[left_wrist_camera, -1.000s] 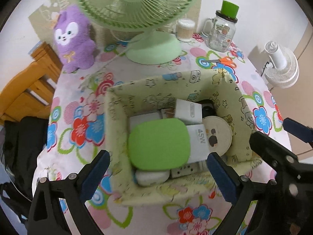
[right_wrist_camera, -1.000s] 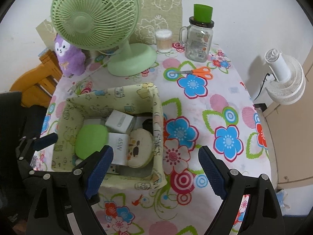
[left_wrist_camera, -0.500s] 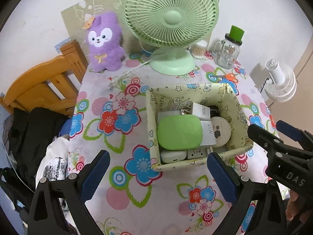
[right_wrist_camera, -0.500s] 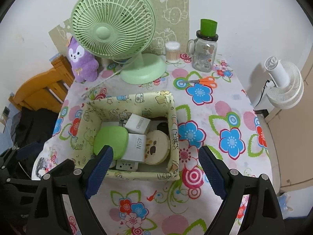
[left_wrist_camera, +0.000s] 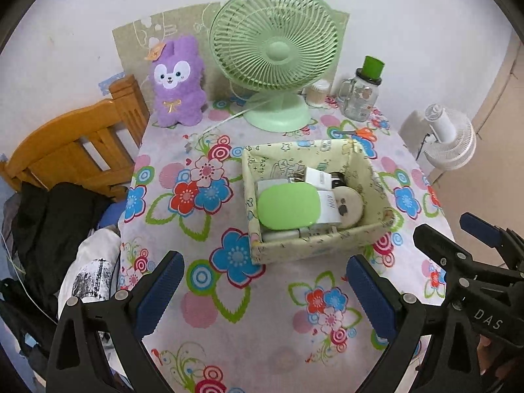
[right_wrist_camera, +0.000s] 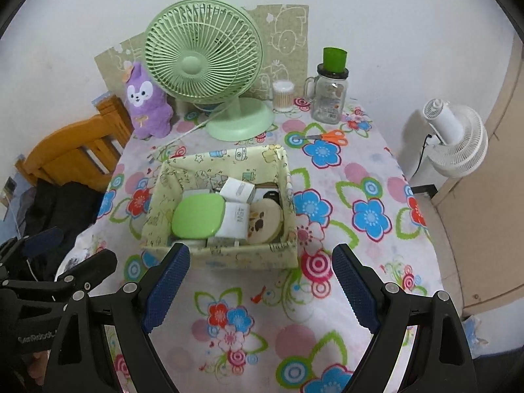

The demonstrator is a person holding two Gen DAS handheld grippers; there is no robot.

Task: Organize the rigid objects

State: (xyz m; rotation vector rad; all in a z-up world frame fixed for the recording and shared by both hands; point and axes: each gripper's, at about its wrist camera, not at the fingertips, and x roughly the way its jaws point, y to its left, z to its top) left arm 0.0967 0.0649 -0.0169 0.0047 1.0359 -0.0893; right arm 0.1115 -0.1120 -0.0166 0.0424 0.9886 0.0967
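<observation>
Both claws have pulled up and back from the pale yellow printed fabric basket (left_wrist_camera: 314, 249). The left claw (left_wrist_camera: 262, 290), earlier hovering at the basket's near rim, now hangs over bare flowered tablecloth. The right claw (right_wrist_camera: 260, 281) has likewise retreated, with the basket now wholly beyond its blue pads.

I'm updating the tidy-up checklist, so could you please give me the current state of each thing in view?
fabric box: upright, filled.
green case: shut, lying on top inside.
green desk fan: upright; running or not, cannot tell.
glass jar: upright, lidded.
scissors: closed, flat on table.
left hand-held gripper: open, empty.
right hand-held gripper: open, empty.
</observation>
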